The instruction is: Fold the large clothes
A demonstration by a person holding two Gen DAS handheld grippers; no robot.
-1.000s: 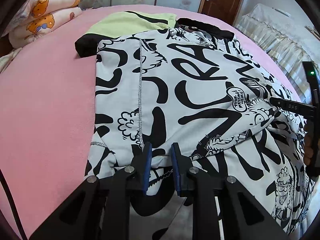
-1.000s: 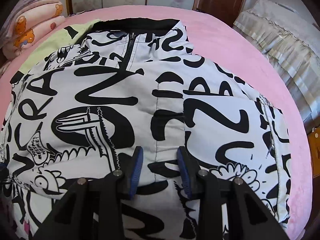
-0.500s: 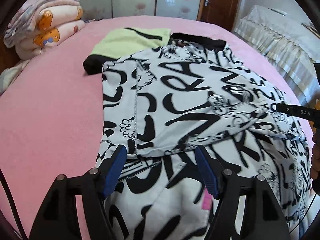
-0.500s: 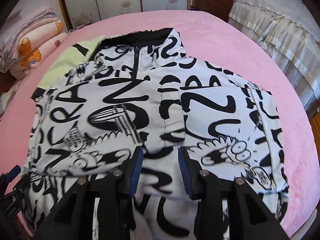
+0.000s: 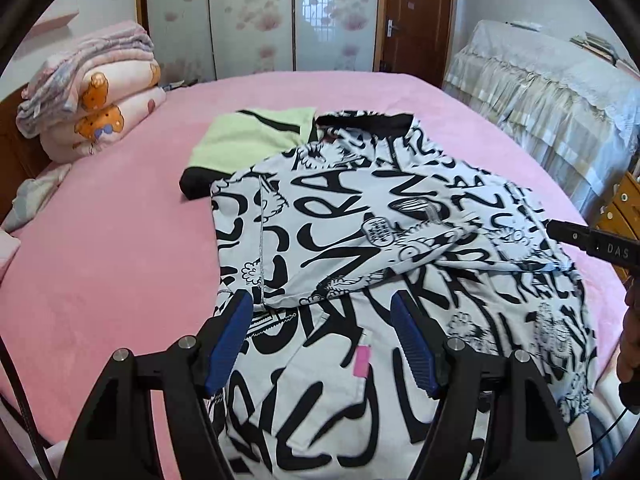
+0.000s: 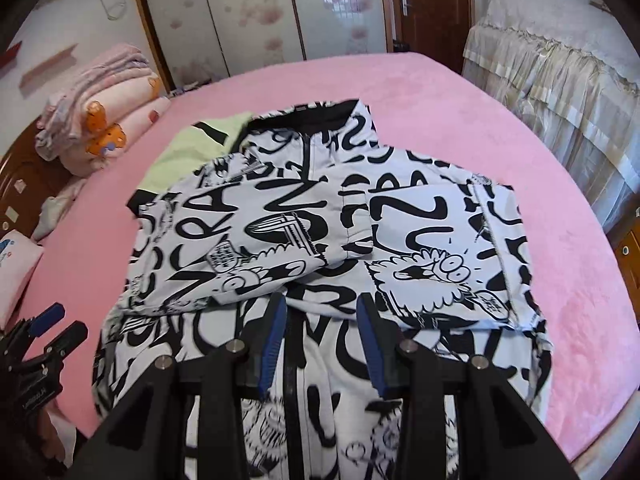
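Observation:
A white jacket with black graffiti print (image 5: 380, 240) lies on the pink bed, both sleeves folded across its front; it also shows in the right wrist view (image 6: 328, 240). A light green lining flap (image 5: 252, 136) sticks out at its far left. My left gripper (image 5: 322, 324) is open and empty, raised above the near hem by the left sleeve's cuff. My right gripper (image 6: 322, 322) is open and empty, above the zipper near the sleeve ends. The right gripper's tip (image 5: 592, 242) shows at the right edge of the left wrist view.
The pink bed (image 5: 100, 260) surrounds the jacket. Folded quilts (image 5: 92, 96) are stacked at the far left. A covered piece of furniture (image 5: 552, 92) stands to the right, with a wooden door (image 5: 416, 16) behind. A small pillow (image 6: 16, 276) lies at the bed's left edge.
Both grippers let go of the folded sleeves, opened and drew back and upward from the jacket. The sleeves stay lying across the front.

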